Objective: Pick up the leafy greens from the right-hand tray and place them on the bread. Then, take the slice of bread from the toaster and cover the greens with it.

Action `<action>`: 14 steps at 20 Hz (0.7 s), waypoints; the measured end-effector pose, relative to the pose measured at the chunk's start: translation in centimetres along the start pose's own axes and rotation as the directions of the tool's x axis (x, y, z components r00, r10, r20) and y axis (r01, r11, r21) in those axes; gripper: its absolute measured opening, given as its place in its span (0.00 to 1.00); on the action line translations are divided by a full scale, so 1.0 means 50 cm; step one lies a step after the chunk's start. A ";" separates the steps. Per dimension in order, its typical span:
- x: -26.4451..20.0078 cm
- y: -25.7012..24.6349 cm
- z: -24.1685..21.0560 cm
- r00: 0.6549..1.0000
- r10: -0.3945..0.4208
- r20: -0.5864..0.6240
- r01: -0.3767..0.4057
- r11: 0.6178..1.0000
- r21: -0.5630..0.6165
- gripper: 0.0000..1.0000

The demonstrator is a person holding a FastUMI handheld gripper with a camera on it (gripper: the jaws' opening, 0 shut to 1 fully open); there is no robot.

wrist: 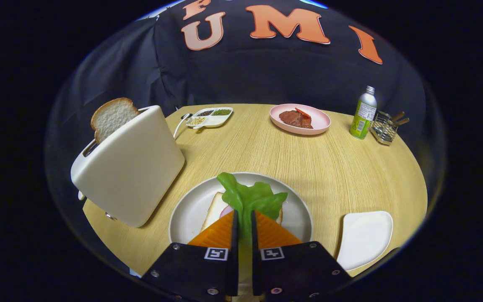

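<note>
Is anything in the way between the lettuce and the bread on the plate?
No. The gripper is shut on the leafy greens, which hang right over the bread on the plate, with nothing visible between them.

Gripper-mounted fisheye, looking down close over plate [191, 209]

Toaster [130, 167] crowds plate [187, 214] left — right side open.
</note>
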State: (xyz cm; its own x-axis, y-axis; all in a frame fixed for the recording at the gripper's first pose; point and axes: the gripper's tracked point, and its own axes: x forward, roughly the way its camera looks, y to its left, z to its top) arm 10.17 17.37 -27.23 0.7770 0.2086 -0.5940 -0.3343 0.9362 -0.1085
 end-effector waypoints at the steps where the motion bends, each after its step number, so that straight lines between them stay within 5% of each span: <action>1: 0.001 -0.002 -0.003 1.000 -0.007 -0.008 0.007 1.000 0.005 0.22; 4: -0.002 -0.006 0.000 1.000 -0.024 -0.008 0.024 1.000 0.019 0.30; 11: -0.040 -0.010 0.031 0.996 -0.086 0.026 0.084 0.995 0.058 0.91; 14: -0.082 0.005 0.077 0.992 -0.109 0.060 0.103 0.990 0.091 0.98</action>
State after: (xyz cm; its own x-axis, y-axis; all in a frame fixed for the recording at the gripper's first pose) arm 8.93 17.84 -21.76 0.8394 0.1218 -0.5296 -0.2020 0.9747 -0.0961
